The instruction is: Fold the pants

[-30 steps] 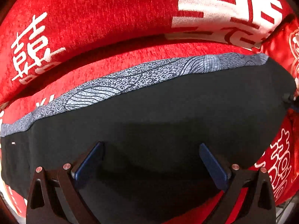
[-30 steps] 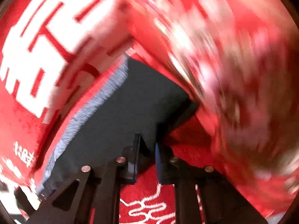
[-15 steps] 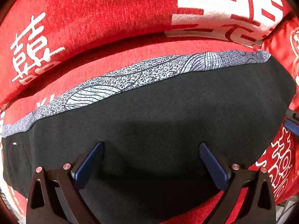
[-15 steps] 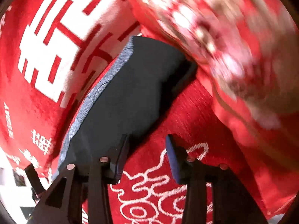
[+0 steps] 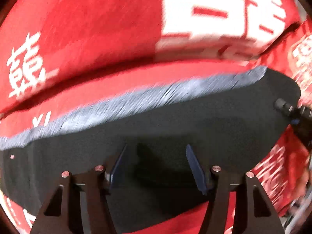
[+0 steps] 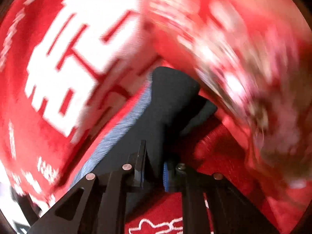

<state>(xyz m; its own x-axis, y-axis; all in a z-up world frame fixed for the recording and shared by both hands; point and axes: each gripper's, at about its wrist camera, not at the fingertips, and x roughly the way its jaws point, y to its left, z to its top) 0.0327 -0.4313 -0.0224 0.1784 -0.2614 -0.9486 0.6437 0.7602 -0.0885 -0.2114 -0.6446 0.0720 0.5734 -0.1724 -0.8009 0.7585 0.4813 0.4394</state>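
Note:
The black pants [image 5: 175,120] with a grey patterned side stripe [image 5: 136,101] lie folded lengthwise on a red cover. My left gripper [image 5: 156,165] is open, its blue-padded fingers spread just above the black cloth near the front edge. In the right wrist view the pants [image 6: 167,105] run away from me, and my right gripper [image 6: 154,167] is shut on their near end. The right gripper's tip [image 5: 288,109] shows at the pants' right end in the left wrist view. Both views are motion-blurred.
The red cover [image 5: 87,39] with large white characters [image 5: 214,13] rises behind the pants like a cushion. A red patterned pillow [image 6: 243,58] lies to the right. White embroidery [image 6: 156,226] marks the cover under the right gripper.
My right gripper, open beside the pants half a second ago, has moved onto their end and closed on it. My left gripper's fingers have narrowed but stay open. Both cameras are moving.

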